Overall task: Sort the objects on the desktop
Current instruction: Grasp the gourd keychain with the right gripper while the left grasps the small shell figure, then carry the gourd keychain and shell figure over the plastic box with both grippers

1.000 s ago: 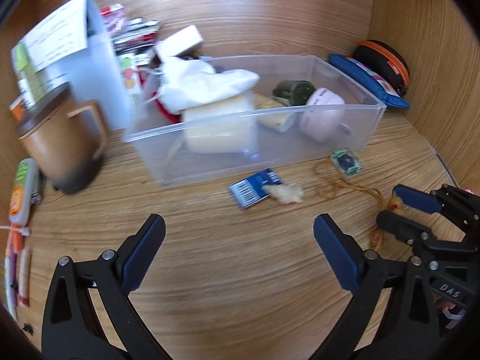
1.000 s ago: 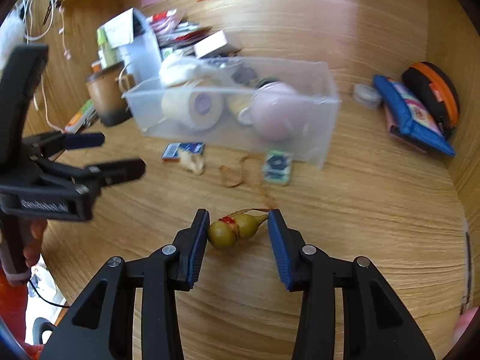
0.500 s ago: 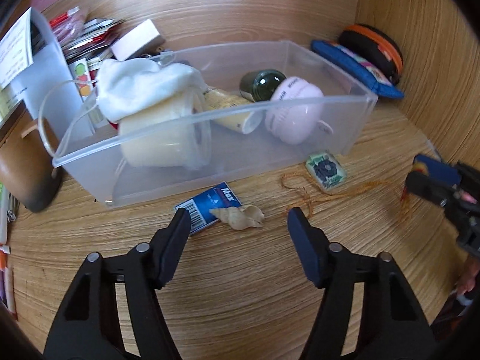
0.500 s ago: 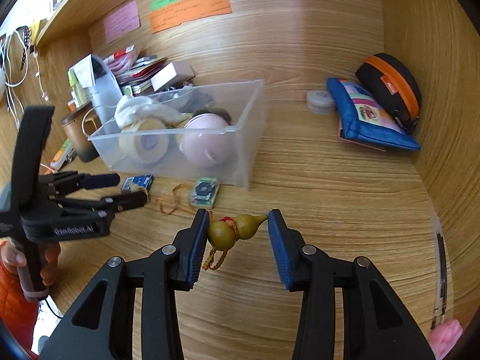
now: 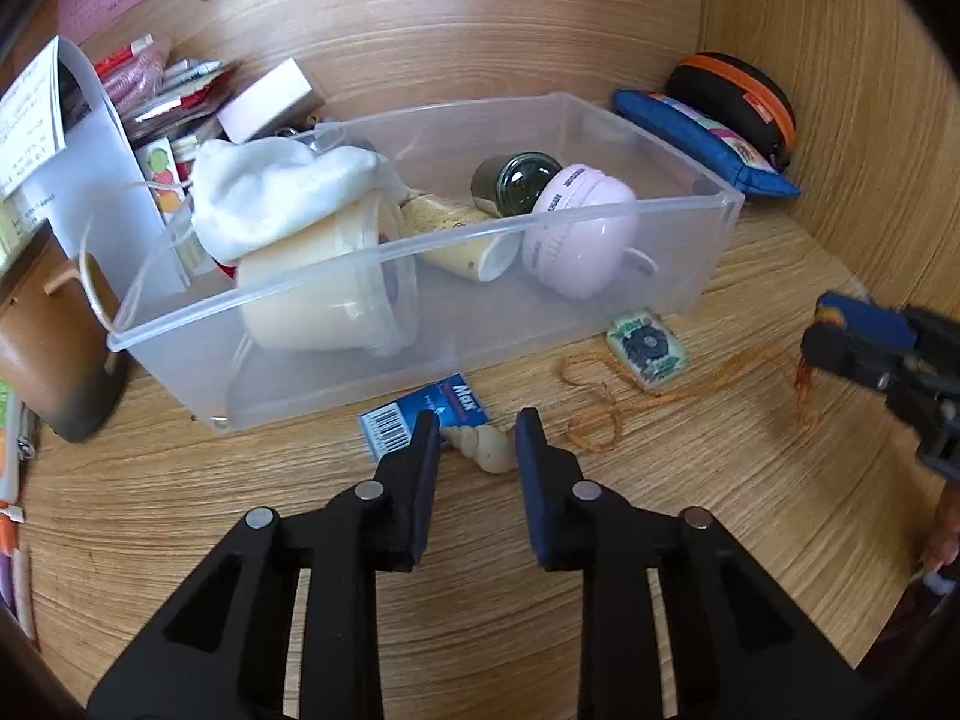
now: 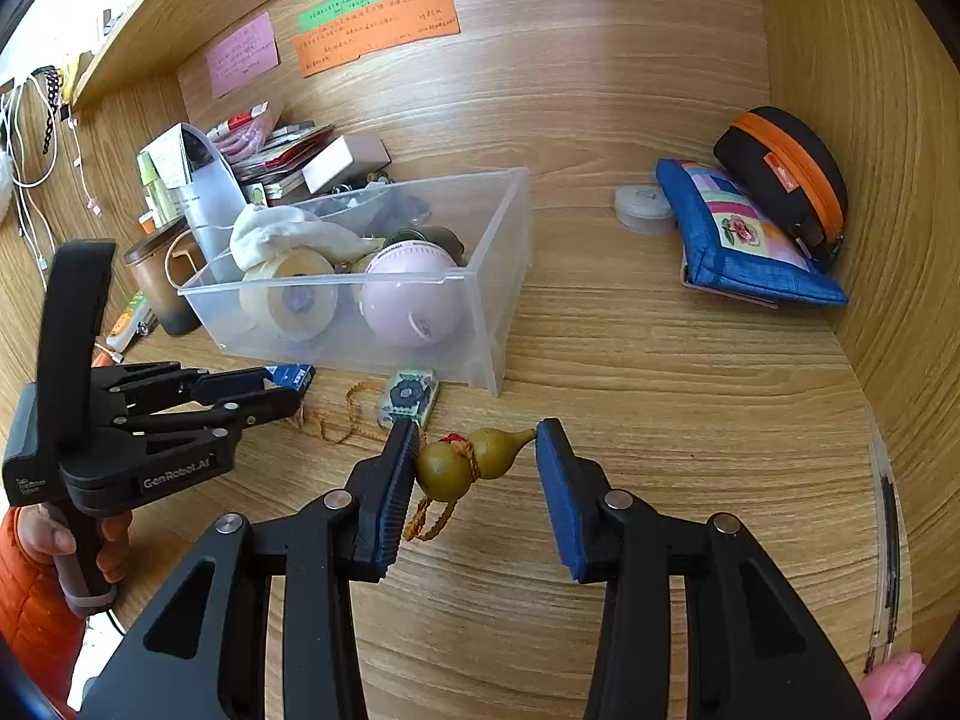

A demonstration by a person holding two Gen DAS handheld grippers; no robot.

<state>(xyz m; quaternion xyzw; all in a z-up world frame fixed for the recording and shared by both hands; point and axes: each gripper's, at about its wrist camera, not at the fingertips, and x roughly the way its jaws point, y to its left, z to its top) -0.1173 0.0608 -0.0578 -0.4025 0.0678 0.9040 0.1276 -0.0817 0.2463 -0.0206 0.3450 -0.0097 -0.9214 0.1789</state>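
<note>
A cream seashell (image 5: 483, 447) lies on the wooden desk in front of the clear bin (image 5: 420, 244), beside a blue card packet (image 5: 420, 414). My left gripper (image 5: 477, 426) has its jaws closing on the shell, and both pads touch its ends. From the right wrist view, the left gripper (image 6: 282, 393) sits low at the left, held by a hand. My right gripper (image 6: 477, 438) is shut on a small olive gourd (image 6: 468, 459), held end to end above the desk with its orange cord hanging. The right gripper (image 5: 825, 330) shows at the right edge of the left wrist view.
The clear bin (image 6: 324, 283) holds a tape roll, a white cloth, a pink round gadget and a dark jar. A patterned packet (image 5: 647, 348) and an orange cord (image 5: 591, 414) lie before it. A brown mug (image 5: 48, 324) stands left. A blue pouch (image 6: 738, 240) and a black case (image 6: 786, 174) sit right.
My left gripper moved in to the seashell and its wide-open jaws closed around it. My right gripper carried the gourd up off the desk and away to the right.
</note>
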